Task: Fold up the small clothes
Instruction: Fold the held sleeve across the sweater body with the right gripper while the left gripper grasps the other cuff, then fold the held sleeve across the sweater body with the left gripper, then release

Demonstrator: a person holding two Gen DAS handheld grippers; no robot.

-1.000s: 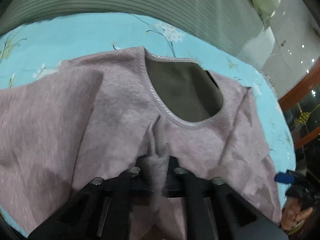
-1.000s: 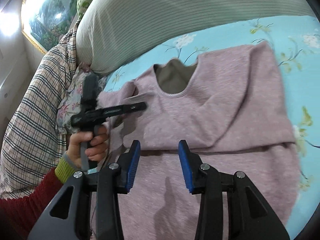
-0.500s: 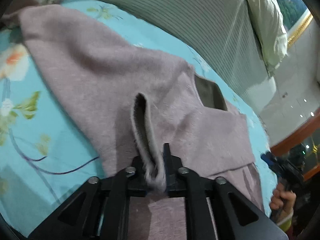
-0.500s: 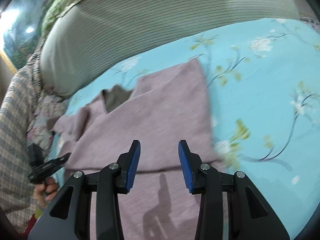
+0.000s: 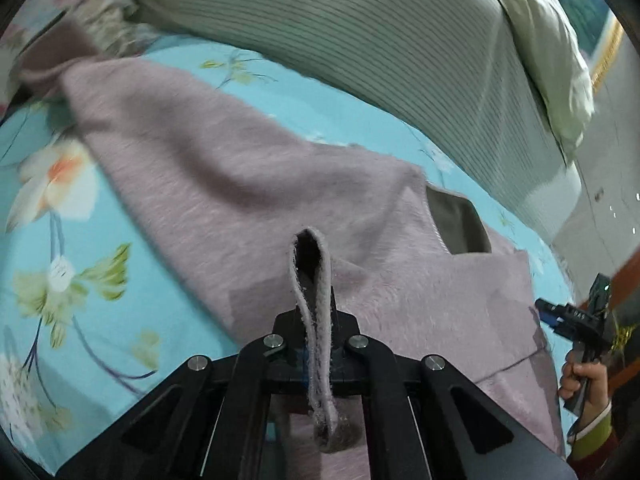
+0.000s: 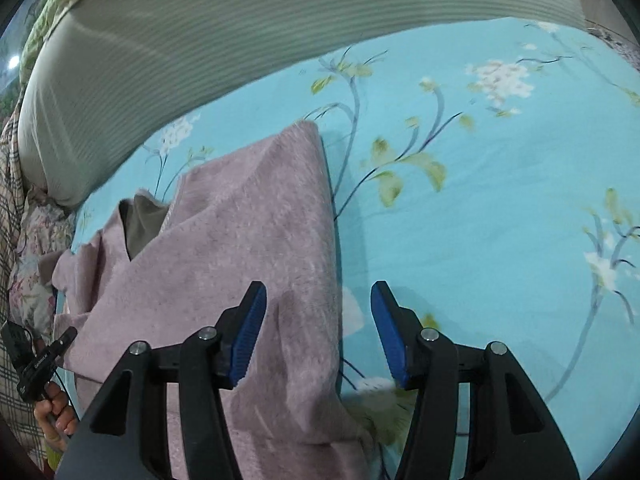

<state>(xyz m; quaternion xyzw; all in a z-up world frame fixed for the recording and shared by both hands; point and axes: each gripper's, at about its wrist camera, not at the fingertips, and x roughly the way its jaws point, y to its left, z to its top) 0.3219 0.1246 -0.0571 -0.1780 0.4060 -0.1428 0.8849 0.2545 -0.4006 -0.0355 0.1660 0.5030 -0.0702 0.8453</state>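
Observation:
A fuzzy mauve sweater (image 5: 224,168) lies on the bed, its grey-brown neck opening (image 5: 456,220) to the right. My left gripper (image 5: 316,320) is shut on a thin looped fold of the sweater's edge, which sticks up between its fingers. In the right wrist view the sweater (image 6: 240,240) fills the left half. My right gripper (image 6: 318,320) hangs just over its right edge, jaws opening. The cloth's edge lies below the gap, and the blue pads (image 6: 250,332) are not pressing it. Each gripper also shows small in the other's view: right gripper (image 5: 568,318), left gripper (image 6: 42,360).
The turquoise floral sheet (image 6: 500,208) spreads bare to the sweater's right. A long striped grey-green bolster (image 6: 200,28) runs along the far side. A plaid blanket (image 6: 10,208) and a flowered pillow (image 6: 36,248) sit at the left. A hand (image 5: 584,380) holds the right gripper.
My left gripper has carried the pinched fold sideways across the sweater, opening briefly and shutting again. My right gripper has slid to the sweater's right edge, dropped a little, and its jaws have widened.

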